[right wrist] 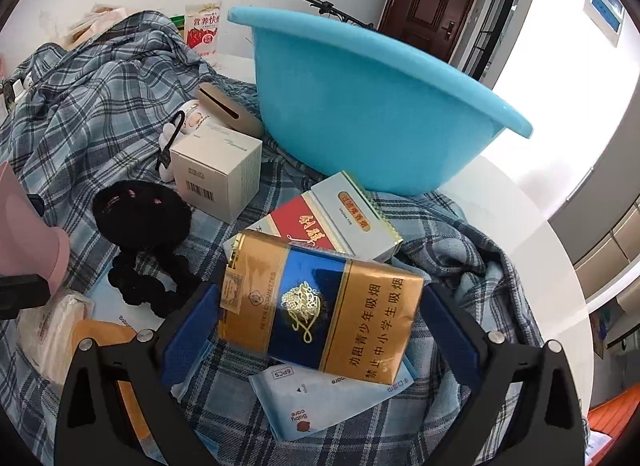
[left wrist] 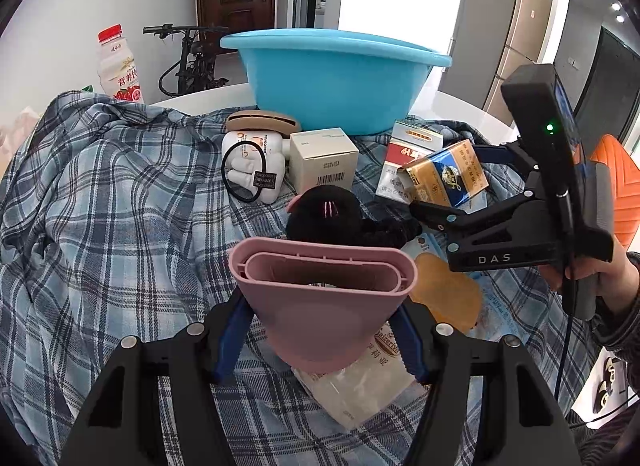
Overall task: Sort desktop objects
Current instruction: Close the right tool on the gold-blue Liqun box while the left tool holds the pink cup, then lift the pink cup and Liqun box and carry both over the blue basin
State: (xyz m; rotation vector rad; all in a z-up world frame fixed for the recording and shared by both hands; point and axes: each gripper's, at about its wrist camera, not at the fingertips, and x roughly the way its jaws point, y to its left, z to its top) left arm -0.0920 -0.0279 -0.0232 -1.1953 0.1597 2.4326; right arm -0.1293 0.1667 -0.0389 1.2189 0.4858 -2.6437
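My left gripper is shut on a pink plastic case, held above the plaid cloth; the case also shows at the left edge of the right wrist view. My right gripper is shut on a gold and blue cigarette pack, lifted over the cloth; the same pack shows in the left wrist view. A blue basin stands at the back, also seen in the right wrist view.
On the cloth lie a red and white cigarette pack, a white box, a black knitted item, a white bottle with a black hair tie, a tan case, wipe packets and a drink bottle.
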